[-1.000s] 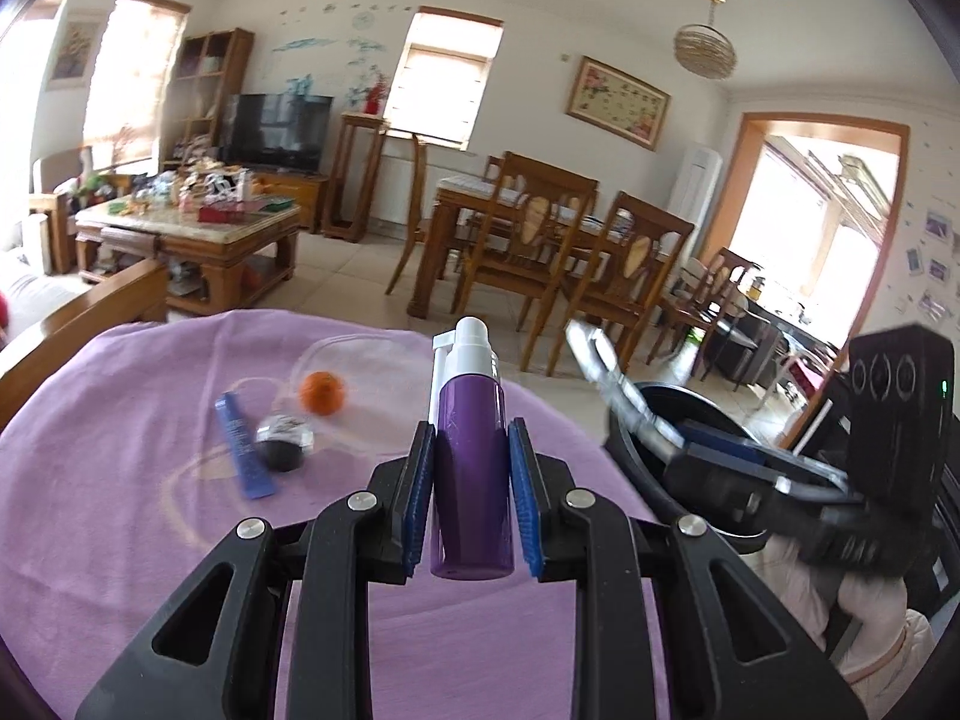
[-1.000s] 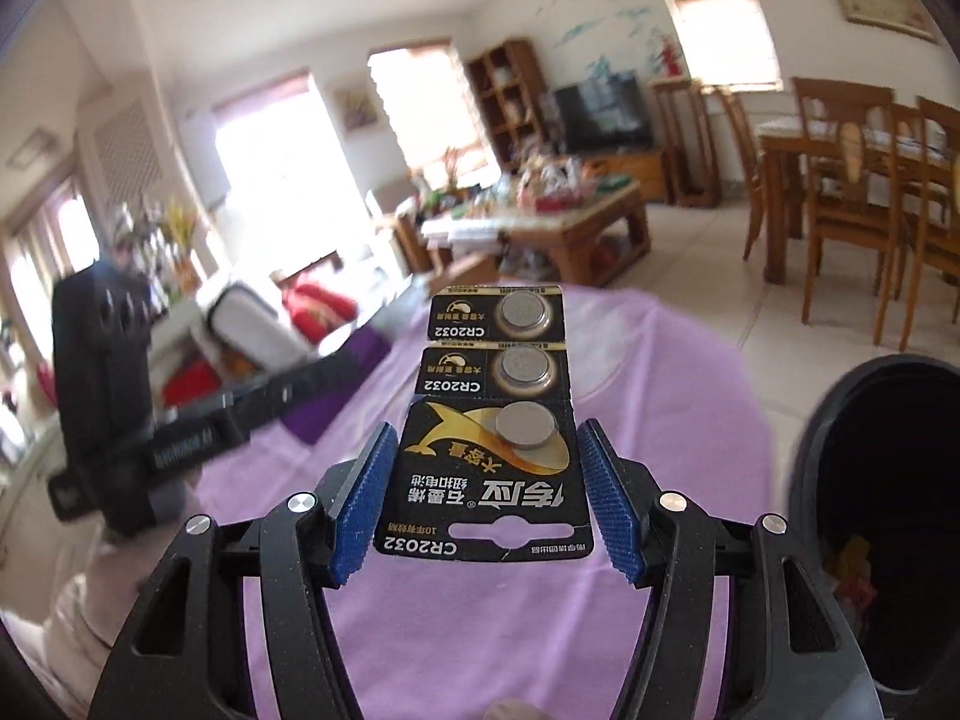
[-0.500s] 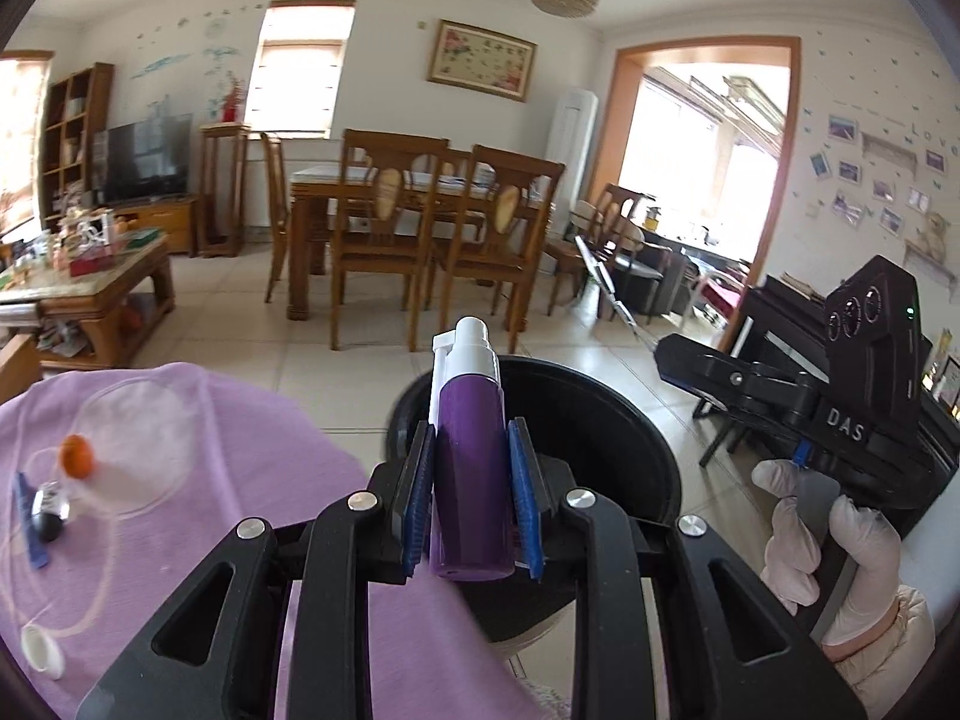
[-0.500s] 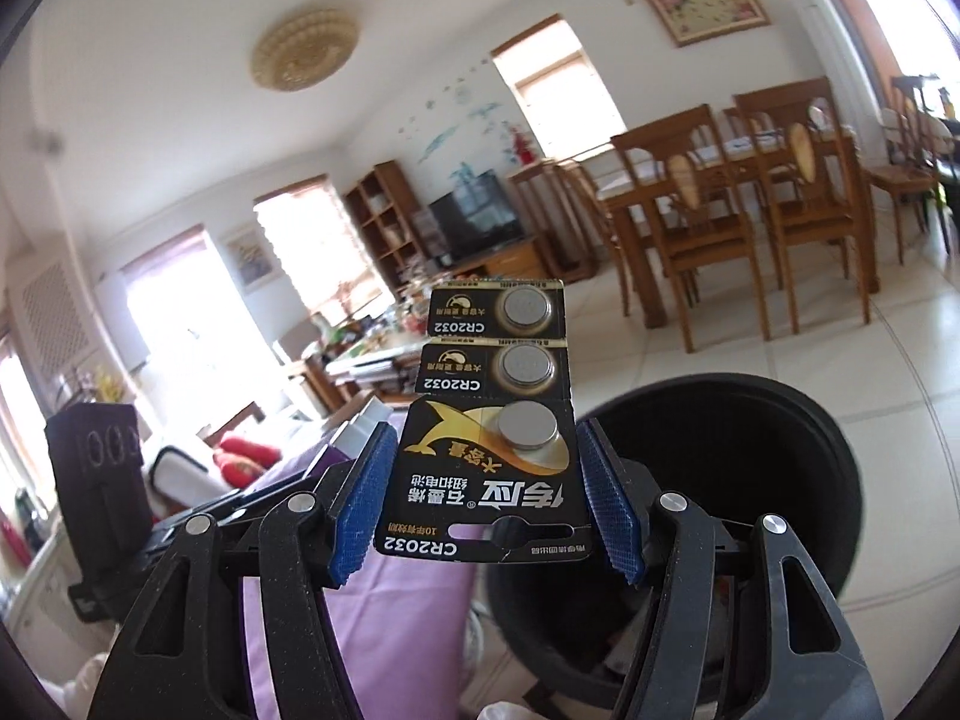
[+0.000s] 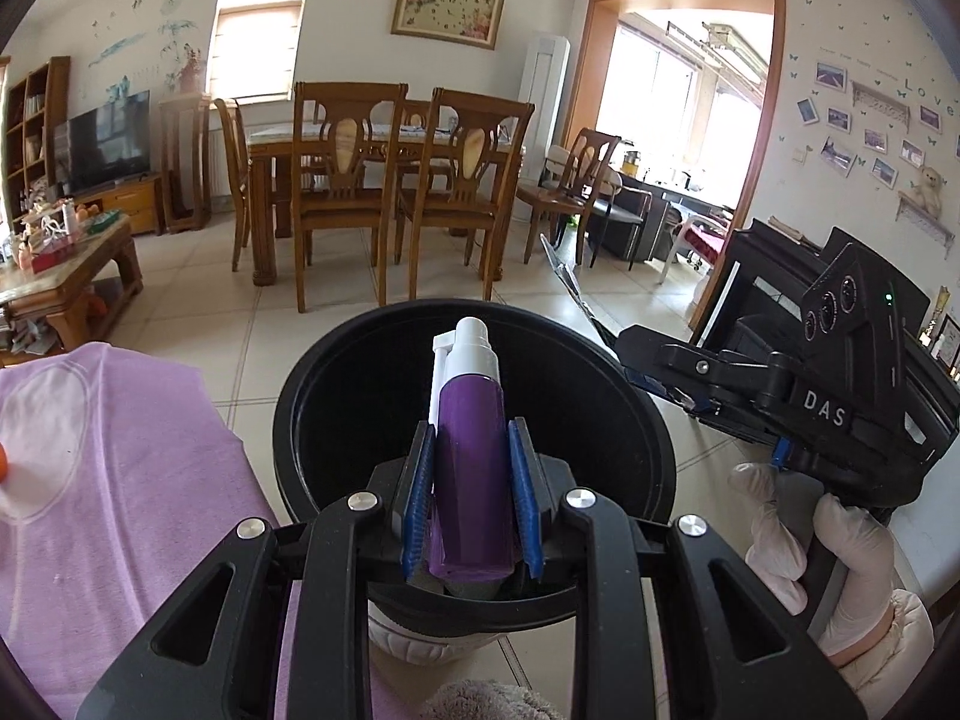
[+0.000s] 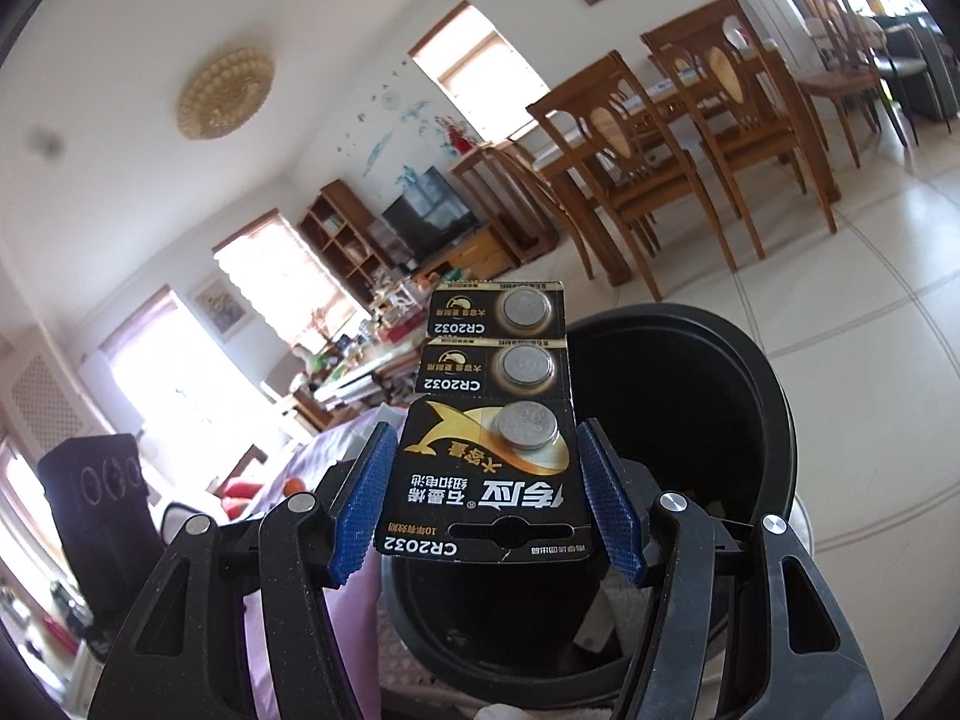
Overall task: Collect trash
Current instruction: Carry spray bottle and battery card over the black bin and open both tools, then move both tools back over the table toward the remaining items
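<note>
Left hand-held gripper (image 5: 471,498) is clamped on the purple spray bottle (image 5: 471,474), blue pads pressing both its sides, nozzle pointing away. A second ago that bottle hung over the purple-draped surface (image 5: 120,480); now it sits right above the open mouth of the black trash bin (image 5: 288,420), which stands on the floor just beside the surface's right edge. The right hand-held gripper (image 6: 489,489) has swung over as well: it holds the card of button batteries (image 6: 495,420) by its two side edges, and the bin (image 6: 774,420) now fills the space beneath and beyond it, where half a second back it was only partly under. Some scraps already lie in the bin's bottom. Both pieces look ready to drop, so my guess is that opening the fingers is all that remains for these two. An orange ball (image 5: 2,461) peeks in at the surface's left edge, so more collecting probably follows.
</note>
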Tool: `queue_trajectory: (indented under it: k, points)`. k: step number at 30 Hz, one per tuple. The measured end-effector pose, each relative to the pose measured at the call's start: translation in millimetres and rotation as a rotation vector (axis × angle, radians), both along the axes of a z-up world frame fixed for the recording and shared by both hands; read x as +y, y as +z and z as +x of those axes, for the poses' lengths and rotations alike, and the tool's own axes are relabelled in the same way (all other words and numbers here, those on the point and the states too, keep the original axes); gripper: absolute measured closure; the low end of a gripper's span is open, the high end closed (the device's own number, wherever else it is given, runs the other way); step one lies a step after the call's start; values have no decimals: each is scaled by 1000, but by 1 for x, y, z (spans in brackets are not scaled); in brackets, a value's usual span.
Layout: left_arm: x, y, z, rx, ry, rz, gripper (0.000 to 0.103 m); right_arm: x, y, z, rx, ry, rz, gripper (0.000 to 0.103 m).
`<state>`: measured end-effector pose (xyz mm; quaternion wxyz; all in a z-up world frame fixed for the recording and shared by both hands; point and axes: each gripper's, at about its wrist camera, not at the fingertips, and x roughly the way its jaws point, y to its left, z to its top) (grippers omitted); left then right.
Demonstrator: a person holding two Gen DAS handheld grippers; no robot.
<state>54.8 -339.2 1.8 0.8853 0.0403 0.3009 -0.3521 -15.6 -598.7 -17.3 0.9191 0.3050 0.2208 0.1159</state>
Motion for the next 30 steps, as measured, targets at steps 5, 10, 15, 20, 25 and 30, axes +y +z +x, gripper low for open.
queue_trajectory:
  k: [5,10,15,20,25,30]
  points:
    - [-7,-7,7,15,1,15,78,3,-11,7,19,1,35,41]
    - [-12,-8,10,16,3,22,78,4,-17,15,31,-7,59,41]
    - [-13,-8,11,20,3,23,78,6,-21,20,43,-9,71,41]
    - [-14,-8,12,21,6,34,77,4,-24,24,42,-16,76,41]
    - [-13,-4,9,9,24,40,62,3,-24,23,44,-25,88,37]
    - [-5,5,-3,-73,75,47,24,5,-21,21,36,-44,73,28]
